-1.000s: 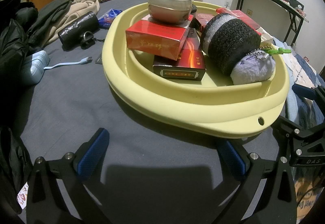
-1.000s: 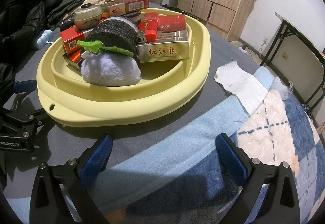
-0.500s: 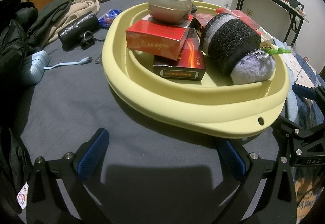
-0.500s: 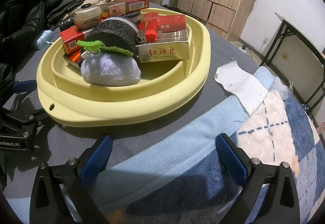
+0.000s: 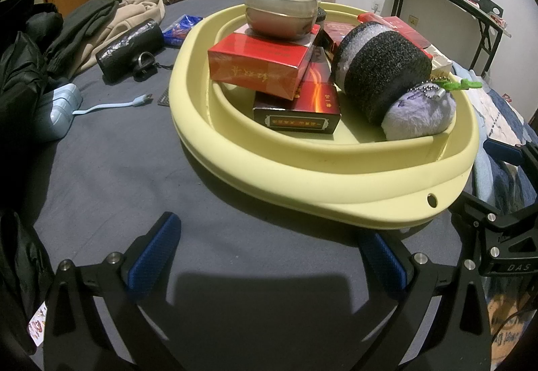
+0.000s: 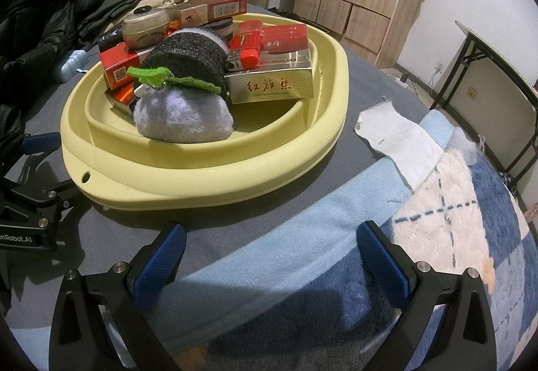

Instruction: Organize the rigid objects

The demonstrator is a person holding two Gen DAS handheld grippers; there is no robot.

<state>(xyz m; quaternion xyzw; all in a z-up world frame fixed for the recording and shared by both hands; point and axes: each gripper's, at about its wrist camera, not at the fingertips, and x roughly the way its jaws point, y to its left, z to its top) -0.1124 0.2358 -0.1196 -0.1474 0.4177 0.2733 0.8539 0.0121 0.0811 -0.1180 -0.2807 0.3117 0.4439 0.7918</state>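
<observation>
Jaws of the left gripper (image 5: 265, 256) are standing wide apart, gripping nothing, over grey bedding (image 5: 134, 176). Ahead of them, slightly right, a yellow basin (image 5: 302, 169) is holding red boxes (image 5: 259, 65), a jar (image 5: 282, 13) and a plush toy (image 5: 420, 112). The right gripper (image 6: 269, 256) is likewise gaping, empty, the basin lying ahead-left of its jaws.

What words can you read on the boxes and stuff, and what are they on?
"红旗渠": gold box front, in the yellow basin.
"DAS": black frame of the right tongs.
"enRobot.AI", start cut off: black frame of the left tongs.
Too small or blurred: web address under the gold box's characters, gold characters on the red box, jar lettering, barcode digits on the long box.
</observation>
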